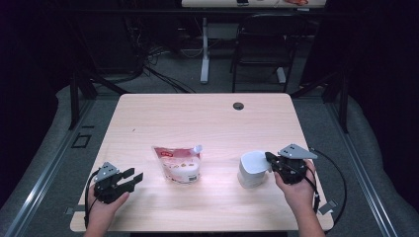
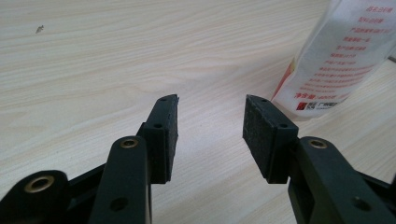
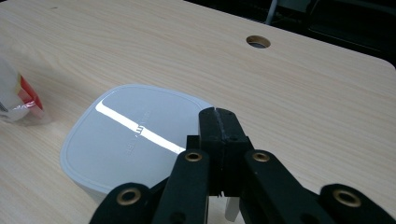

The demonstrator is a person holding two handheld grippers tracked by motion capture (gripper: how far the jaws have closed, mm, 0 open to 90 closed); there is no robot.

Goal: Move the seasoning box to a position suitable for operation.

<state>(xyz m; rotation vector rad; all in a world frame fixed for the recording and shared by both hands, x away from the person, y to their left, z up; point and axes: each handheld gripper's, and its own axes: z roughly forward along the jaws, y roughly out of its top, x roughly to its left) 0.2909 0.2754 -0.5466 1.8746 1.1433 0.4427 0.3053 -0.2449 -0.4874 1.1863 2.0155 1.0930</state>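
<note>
White container (image 1: 252,169): right of the pouch on the pale wood surface (image 1: 207,118), near its front edge; smooth square lid with rounded corners.
Pouch (image 1: 179,164): landmark; stands upright mid-surface, red print on white.
Right gripper (image 1: 270,159): at the container's right edge; fingers (image 3: 217,126) pressed together above the lid rim, nothing visible between them.
Left gripper (image 1: 134,178): left of the pouch, apart from it; fingers (image 2: 163,123) wide, holding nothing.
</note>
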